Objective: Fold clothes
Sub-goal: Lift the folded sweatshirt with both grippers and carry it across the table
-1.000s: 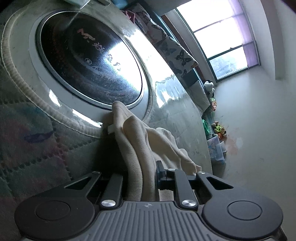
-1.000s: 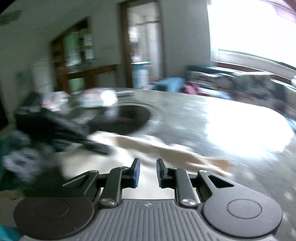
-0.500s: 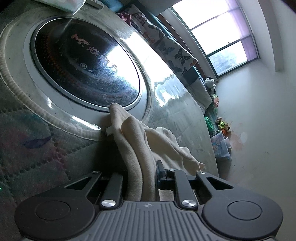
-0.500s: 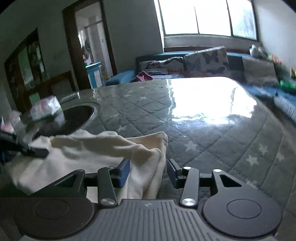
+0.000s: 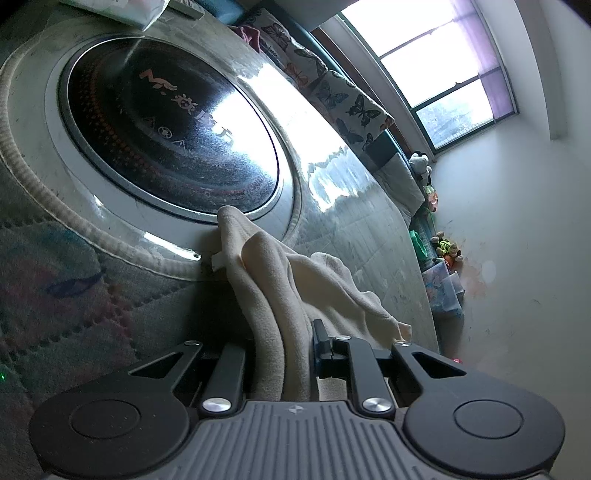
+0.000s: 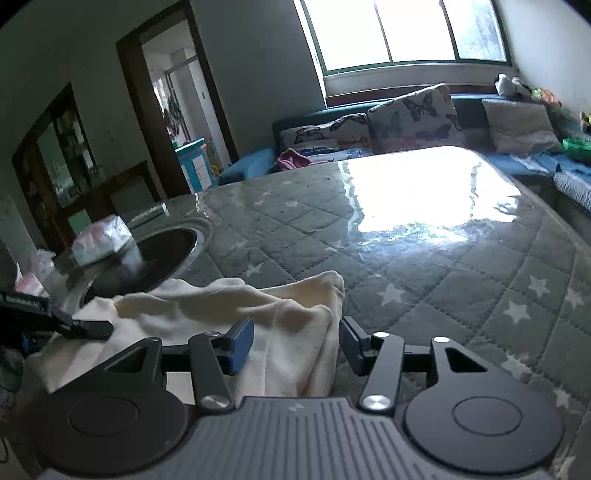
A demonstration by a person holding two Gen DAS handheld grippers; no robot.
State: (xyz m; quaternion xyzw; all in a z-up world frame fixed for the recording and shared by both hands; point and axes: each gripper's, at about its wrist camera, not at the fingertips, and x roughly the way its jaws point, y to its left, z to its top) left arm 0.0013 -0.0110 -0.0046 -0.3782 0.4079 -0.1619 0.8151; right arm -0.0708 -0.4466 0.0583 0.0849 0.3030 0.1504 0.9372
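Cloth: we see a cream garment [image 6: 207, 314] lying crumpled on the quilted star-patterned worktop [image 6: 424, 277], its far edge beside the round black glass panel [image 5: 166, 122] set into that surface.
Left gripper [image 5: 284, 347]: we find its jaws narrow and clamped on a bunched fold of the cream garment [image 5: 273, 295], which rises between them and drapes away toward the panel's rim.
Right gripper [image 6: 295, 341]: we watch its jaws opening; a fold of the garment lies between them, but the blue pads [image 6: 242, 343] do not press on it (a gap shows on the right side).
Left gripper, seen from the right wrist view: its dark tip [image 6: 88, 328] sits on the garment's left edge.
Surroundings: we note butterfly-print cushions [image 6: 413, 118] on a sofa beyond the worktop, a bright window [image 6: 399, 29] above, and a soft packet [image 6: 99, 240] near the panel.
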